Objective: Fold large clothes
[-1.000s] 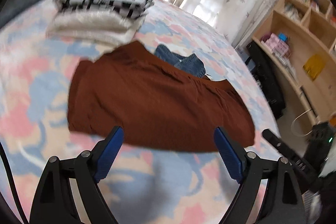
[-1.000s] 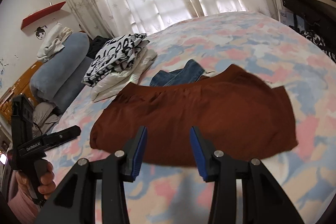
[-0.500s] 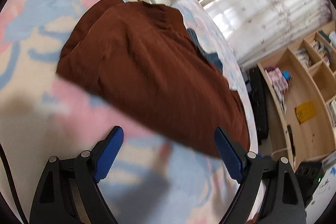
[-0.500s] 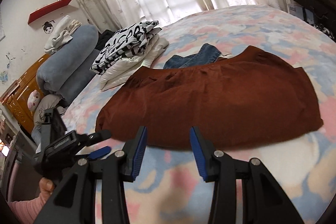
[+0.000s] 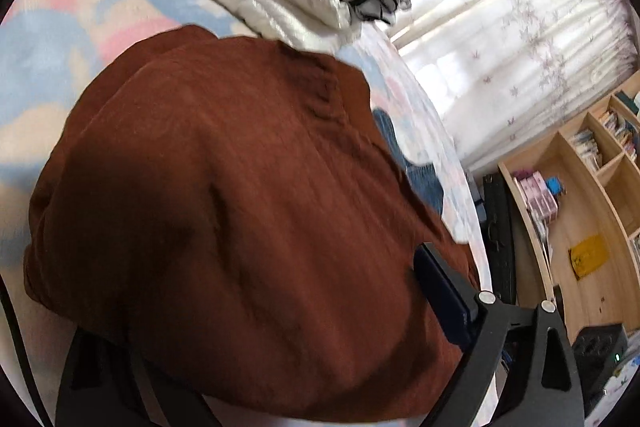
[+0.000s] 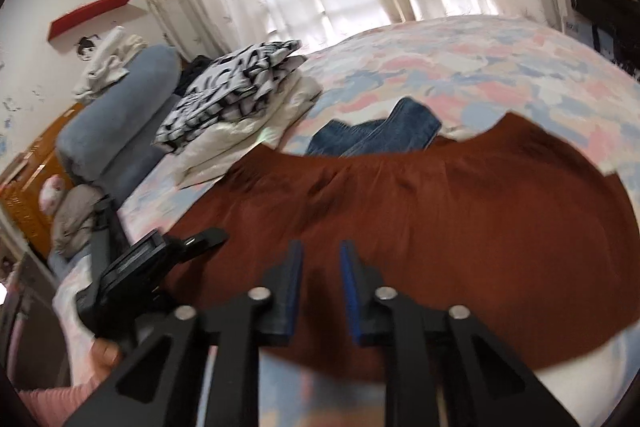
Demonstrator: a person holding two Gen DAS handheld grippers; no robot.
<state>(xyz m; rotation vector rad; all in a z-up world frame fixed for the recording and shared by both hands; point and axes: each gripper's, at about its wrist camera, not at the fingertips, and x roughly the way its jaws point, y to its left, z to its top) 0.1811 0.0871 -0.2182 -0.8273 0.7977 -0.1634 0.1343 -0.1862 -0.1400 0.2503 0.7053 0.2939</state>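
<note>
A large rust-brown garment (image 5: 240, 187) lies spread flat on the flowered bedsheet (image 6: 440, 67). My left gripper (image 5: 320, 247) is open wide at the garment's left end: its right finger (image 5: 440, 299) rests on top of the cloth and its left finger is hidden beneath it. The right wrist view also shows this left gripper (image 6: 160, 259), held by a hand (image 6: 104, 351). My right gripper (image 6: 320, 255) hovers over the brown garment (image 6: 480, 207) near its front hem. Its jaws are closing to a narrow gap with brown cloth showing between the pads, and no pinch is visible.
Blue jeans (image 6: 384, 135) lie behind the garment. A stack of folded clothes (image 6: 240, 99), white below and black-and-white on top, sits toward the pillows (image 6: 116, 119). Wooden shelves (image 5: 580, 207) stand past the bed's far side. Curtains cover the window.
My left gripper sank and rolled onto the garment's end, and its left finger went out of sight under the cloth. My right gripper advanced over the front hem and its jaws narrowed.
</note>
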